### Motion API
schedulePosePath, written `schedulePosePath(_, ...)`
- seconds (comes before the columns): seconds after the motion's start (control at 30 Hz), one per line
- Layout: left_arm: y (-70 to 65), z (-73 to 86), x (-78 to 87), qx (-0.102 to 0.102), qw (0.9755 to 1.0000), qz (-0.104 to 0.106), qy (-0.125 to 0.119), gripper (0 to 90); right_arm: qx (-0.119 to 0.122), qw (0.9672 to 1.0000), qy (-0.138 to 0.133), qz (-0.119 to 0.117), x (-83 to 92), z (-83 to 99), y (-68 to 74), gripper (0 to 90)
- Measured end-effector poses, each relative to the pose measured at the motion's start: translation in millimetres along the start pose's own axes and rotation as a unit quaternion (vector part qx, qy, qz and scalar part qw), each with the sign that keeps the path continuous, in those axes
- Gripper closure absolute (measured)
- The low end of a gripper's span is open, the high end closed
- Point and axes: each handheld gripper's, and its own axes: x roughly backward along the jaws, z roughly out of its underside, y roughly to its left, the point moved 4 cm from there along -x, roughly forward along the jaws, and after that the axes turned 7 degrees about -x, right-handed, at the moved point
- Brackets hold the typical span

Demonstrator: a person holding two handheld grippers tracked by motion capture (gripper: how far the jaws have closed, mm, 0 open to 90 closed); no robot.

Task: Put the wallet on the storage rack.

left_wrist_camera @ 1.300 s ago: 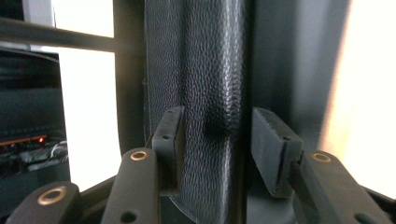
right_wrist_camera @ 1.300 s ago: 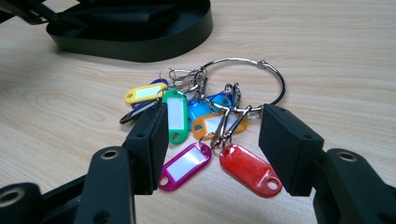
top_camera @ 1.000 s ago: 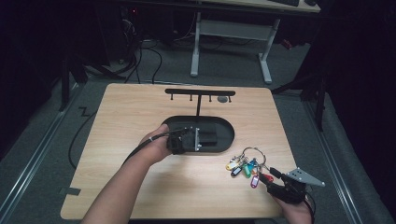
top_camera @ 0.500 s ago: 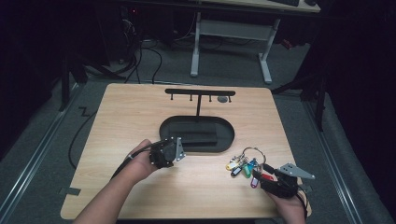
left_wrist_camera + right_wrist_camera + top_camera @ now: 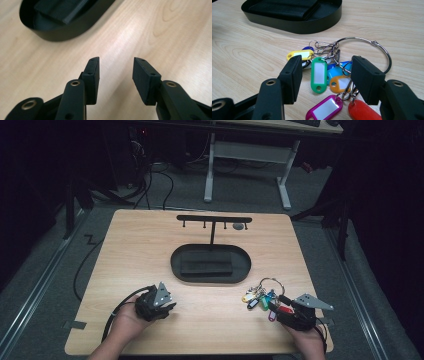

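Right gripper [image 5: 286, 306] sits at the near right corner of the table [image 5: 140, 250], in my right hand [image 5: 306, 340]. Its jaws stand apart with nothing pressed between them. In the right gripper view [image 5: 325, 75] the pads frame the bunch of key tags [image 5: 322, 75] without touching it; the bunch lies flat on the wood just ahead of the tips. Tags noted: green [image 5: 319, 74] in the middle, yellow [image 5: 300, 54] to its left, blue [image 5: 337, 71] and orange [image 5: 339, 83] to its right, magenta [image 5: 324, 108] and red [image 5: 363, 111] nearest the camera. All hang by small clips from one large metal ring [image 5: 374, 48], which lies on the table at the far right of the bunch.

Left gripper [image 5: 161, 306] is at the near left of the table, held in my left hand [image 5: 125, 322], well apart from the bunch. Its jaws have just been opening a little; they are parted, and the left gripper view [image 5: 115, 75] has bare wood between the pads.

Black oval tray [image 5: 175, 262] lies at mid-table between the two grippers and farther from me, with a flat black block [image 5: 207, 262] inside. Behind it stands a thin black T-shaped rack [image 5: 212, 220].
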Motion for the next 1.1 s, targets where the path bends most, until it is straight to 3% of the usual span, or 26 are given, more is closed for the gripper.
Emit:
schedulePosePath(0.07,-6.6,13.8,6.0,0.031,0.9994,0.006,-0.017,56.3,0.0,1.0,0.001,0.001,0.1,0.5,-0.6,43.5)
schedulePosePath(0.1,-6.6,13.8,6.0,0.031,0.9994,0.006,-0.017,55.5,0.0,1.0,0.001,0.001,0.1,0.5,-0.6,43.5)
schedulePosePath(0.17,-9.7,21.5,9.3,0.051,0.9982,0.009,-0.03,54.8,0.0,1.0,0.002,0.001,-0.2,1.1,-0.7,43.6)
schedulePosePath(0.27,-14.9,36.2,13.4,0.092,0.994,0.019,-0.057,53.4,0.001,1.0,0.003,0.002,0.4,1.3,-1.6,43.7)
schedulePosePath(0.3,-17.4,43.4,14.0,0.108,0.9916,0.021,-0.067,50.9,0.0,1.0,0.0,0.005,3.6,0.6,-4.4,43.8)
schedulePosePath(0.37,-18.1,47.5,15.0,0.12,0.9901,0.025,-0.069,47.9,-0.008,0.9999,-0.005,0.011,7.7,-0.3,-8.8,43.8)
schedulePosePath(0.5,-16.0,49.9,16.9,0.124,0.989,0.007,-0.08,40.8,-0.012,0.9997,-0.006,0.022,11.3,-0.7,-16.8,46.4)
schedulePosePath(0.63,-13.4,49.0,18.7,0.126,0.9877,0.009,-0.092,37.8,-0.013,0.999,0.007,0.043,11.6,2.2,-21.3,50.7)
schedulePosePath(0.7,-12.9,48.2,20.6,0.124,0.987,0.021,-0.1,37.3,-0.022,0.9982,0.019,0.053,9.5,2.9,-24.0,51.6)
schedulePosePath(0.73,-12.7,47.7,22.7,0.131,0.9848,0.037,-0.108,37.0,-0.025,0.9978,0.029,0.055,7.2,2.9,-24.1,51.6)
schedulePosePath(0.77,-12.8,47.5,23.5,0.131,0.9842,0.042,-0.111,36.4,-0.02,0.9972,0.04,0.059,4.8,2.1,-23.9,51.6)
schedulePosePath(0.9,-14.0,46.3,24.5,0.125,0.9846,0.045,-0.114,35.3,-0.005,0.9955,0.061,0.073,0.8,-5.6,-22.3,51.3)
schedulePosePath(1.03,-17.2,39.8,24.6,0.113,0.9852,0.049,-0.119,34.7,0.021,0.9907,0.105,0.084,-6.6,-27.0,-17.5,50.8)
schedulePosePath(1.1,-19.8,35.4,24.4,0.098,0.9873,0.042,-0.118,33.9,0.029,0.9872,0.132,0.085,-13.5,-37.5,-17.2,50.0)
